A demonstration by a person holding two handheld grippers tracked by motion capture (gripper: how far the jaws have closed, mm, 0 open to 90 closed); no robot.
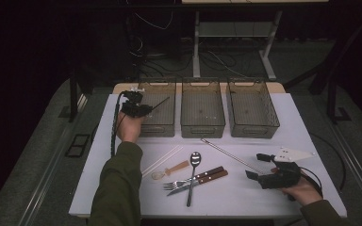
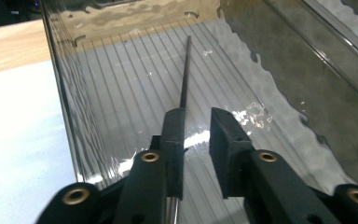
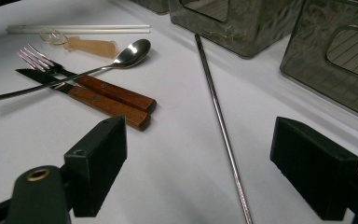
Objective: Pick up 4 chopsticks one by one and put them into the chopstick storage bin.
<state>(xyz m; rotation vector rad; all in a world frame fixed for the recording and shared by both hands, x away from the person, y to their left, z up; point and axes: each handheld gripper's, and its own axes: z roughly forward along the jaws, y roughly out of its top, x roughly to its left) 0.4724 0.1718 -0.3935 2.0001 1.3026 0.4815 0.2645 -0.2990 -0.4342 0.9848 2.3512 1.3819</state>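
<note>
My left gripper [image 1: 146, 109] [image 2: 198, 126] hangs over the left smoky plastic bin [image 1: 169, 128] [image 2: 70, 121], pointing into it. A thin black stick [image 1: 162, 101] [image 2: 185, 74] lies along the inner face of one jaw and slants down toward the bin's ribbed floor. The other jaw stands clear of the stick with a gap, so the grip is open. My right gripper [image 1: 257, 165] [image 3: 198, 163] rests low at the table's right front, jaws wide apart and holding nothing. A long metal stick [image 1: 228, 155] [image 3: 219, 116] lies on the white table between those jaws.
Two more bins [image 1: 202, 127] [image 1: 253, 129] stand in a row to the right. On the table [image 1: 122, 197] lie a steel spoon [image 1: 194, 162], a wood-handled fork and knife [image 1: 202, 178], white chopsticks [image 1: 162, 159] and a small plastic spoon [image 1: 169, 170].
</note>
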